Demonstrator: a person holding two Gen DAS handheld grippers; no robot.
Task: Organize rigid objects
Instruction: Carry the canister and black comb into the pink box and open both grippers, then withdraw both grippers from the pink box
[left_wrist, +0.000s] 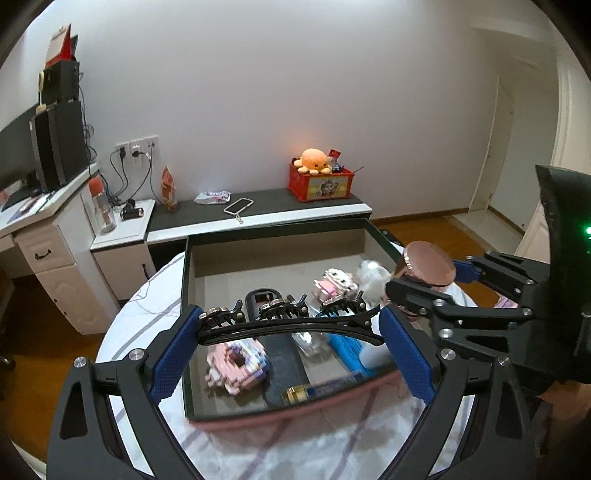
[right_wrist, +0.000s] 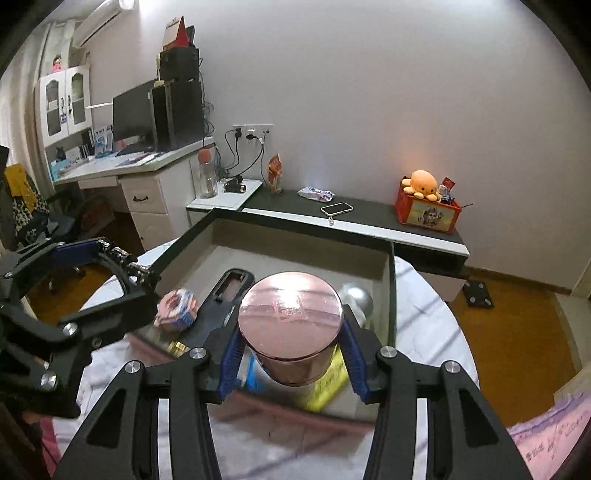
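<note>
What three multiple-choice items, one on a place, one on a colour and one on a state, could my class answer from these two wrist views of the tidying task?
1. Where is the orange octopus plush?
A. On the red box on the low shelf
B. Inside the open box on the bed
C. On the floor

2. What colour is the lid of the round tin?
A. Green
B. Rose-pink
C. Black

3. What is the left gripper doing?
A. Hanging open and empty
B. Gripping the phone
C. Clamped on the black hair clip

Answers: 1 A, the plush sits atop the red box by the wall. 2 B, the lid shines rose-pink between the right gripper pads. 3 C, the clip spans both blue pads.
</note>
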